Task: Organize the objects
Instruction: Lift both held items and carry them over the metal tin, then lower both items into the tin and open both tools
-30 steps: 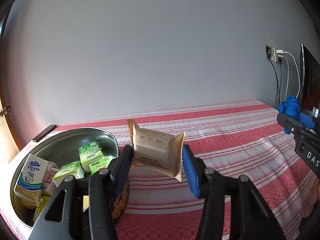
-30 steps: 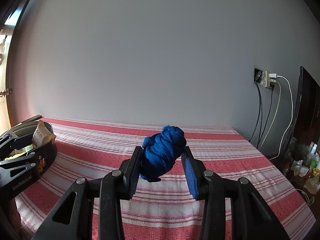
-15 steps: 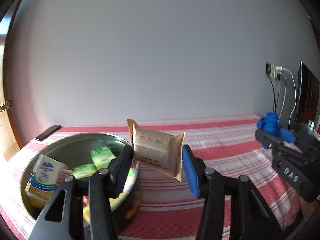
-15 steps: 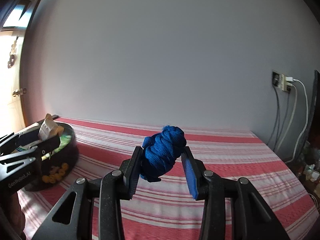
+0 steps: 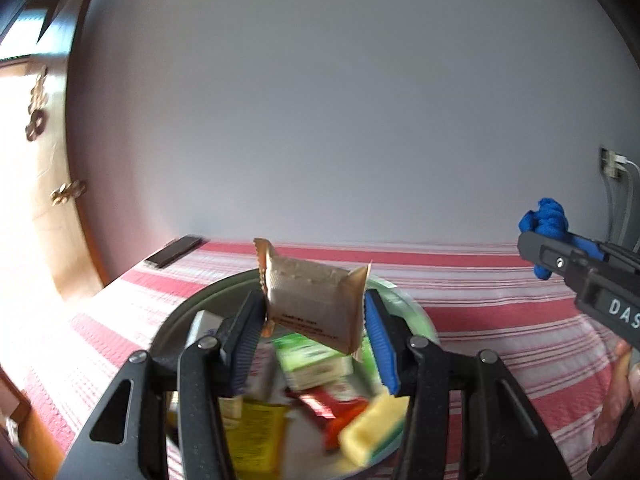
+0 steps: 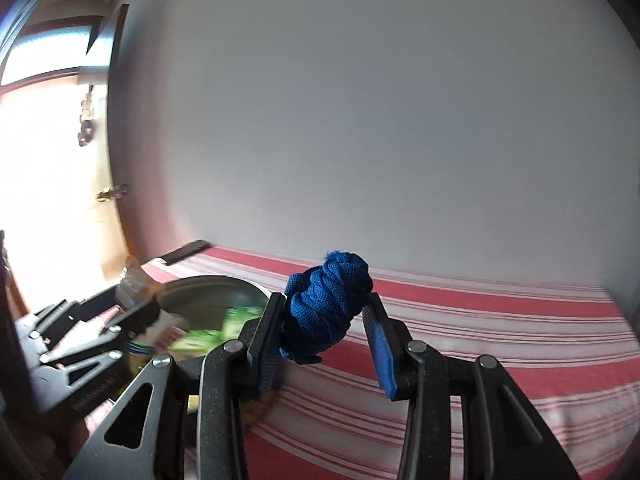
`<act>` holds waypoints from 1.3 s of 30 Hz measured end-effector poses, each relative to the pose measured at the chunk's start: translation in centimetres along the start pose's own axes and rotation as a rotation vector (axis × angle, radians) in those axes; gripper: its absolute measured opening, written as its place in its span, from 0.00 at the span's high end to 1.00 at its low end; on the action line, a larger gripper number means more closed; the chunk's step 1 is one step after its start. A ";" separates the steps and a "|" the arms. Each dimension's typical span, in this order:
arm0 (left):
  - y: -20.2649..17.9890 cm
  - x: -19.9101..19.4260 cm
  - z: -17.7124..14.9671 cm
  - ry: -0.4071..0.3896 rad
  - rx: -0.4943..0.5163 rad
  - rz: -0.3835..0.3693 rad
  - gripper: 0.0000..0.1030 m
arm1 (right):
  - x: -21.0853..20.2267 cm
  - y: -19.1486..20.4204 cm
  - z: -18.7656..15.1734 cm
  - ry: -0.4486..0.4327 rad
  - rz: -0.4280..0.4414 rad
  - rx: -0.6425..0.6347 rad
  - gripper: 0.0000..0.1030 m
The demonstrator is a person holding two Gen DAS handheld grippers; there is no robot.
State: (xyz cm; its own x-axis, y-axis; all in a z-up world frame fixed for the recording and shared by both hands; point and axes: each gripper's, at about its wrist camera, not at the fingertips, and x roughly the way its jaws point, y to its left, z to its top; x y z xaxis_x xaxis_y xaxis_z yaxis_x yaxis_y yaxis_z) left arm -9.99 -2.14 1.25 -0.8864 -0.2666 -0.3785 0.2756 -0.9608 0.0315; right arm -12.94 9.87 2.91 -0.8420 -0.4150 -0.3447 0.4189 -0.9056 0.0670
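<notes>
Left wrist view: left gripper [image 5: 314,316] fingers clenched on snack packet [image 5: 316,300], held by its crimped side seams over the metal bowl [image 5: 192,304]. Packet looks light, crinkly, crushable (keep squeeze gentle). Gripper pitched slightly down.

Right wrist view: right gripper [image 6: 326,328] fingers grasping blue cord bundle [image 6: 326,296] mid-body; soft, compressible, non-fragile. Bowl at 9 o'clock on the striped bed [image 6: 480,320].

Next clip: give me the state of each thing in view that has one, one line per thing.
left hand-held gripper: shut on the tan snack packet.
tan snack packet: sealed, held in the air over the metal bowl.
right hand-held gripper: shut on the blue cord bundle.
blue cord bundle: coiled and knotted, held above the striped cloth.
metal bowl: holds several cartons and packets, blurred.
striped cloth: spread flat.
</notes>
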 end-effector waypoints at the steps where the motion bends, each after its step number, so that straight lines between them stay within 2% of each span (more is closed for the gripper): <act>1: 0.8 0.4 0.0 0.010 -0.013 0.011 0.51 | 0.7 0.6 0.1 0.011 0.017 -0.001 0.58; 6: 3.1 2.1 -0.4 0.058 -0.036 0.051 0.51 | 4.1 3.3 0.4 0.071 0.086 -0.016 0.58; 11: 4.2 3.2 -1.3 0.100 -0.038 0.068 0.51 | 6.8 5.4 -0.2 0.130 0.115 -0.025 0.58; 15: 4.5 3.9 -1.5 0.129 -0.029 0.072 0.51 | 8.2 5.6 -0.7 0.159 0.123 -0.017 0.58; 29: 4.5 4.9 -2.3 0.183 -0.023 0.071 0.51 | 10.4 6.6 -1.5 0.231 0.145 -0.032 0.58; 39: 4.5 5.1 -2.7 0.193 -0.020 0.076 0.50 | 11.0 7.4 -2.1 0.251 0.156 -0.048 0.56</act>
State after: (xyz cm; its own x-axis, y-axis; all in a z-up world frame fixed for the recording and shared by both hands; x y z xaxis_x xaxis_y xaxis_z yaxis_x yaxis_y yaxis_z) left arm -12.29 -7.67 -3.02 -0.7758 -0.3169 -0.5457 0.3480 -0.9362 0.0489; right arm -18.36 -1.15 -2.35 -0.6581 -0.5087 -0.5551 0.5574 -0.8248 0.0950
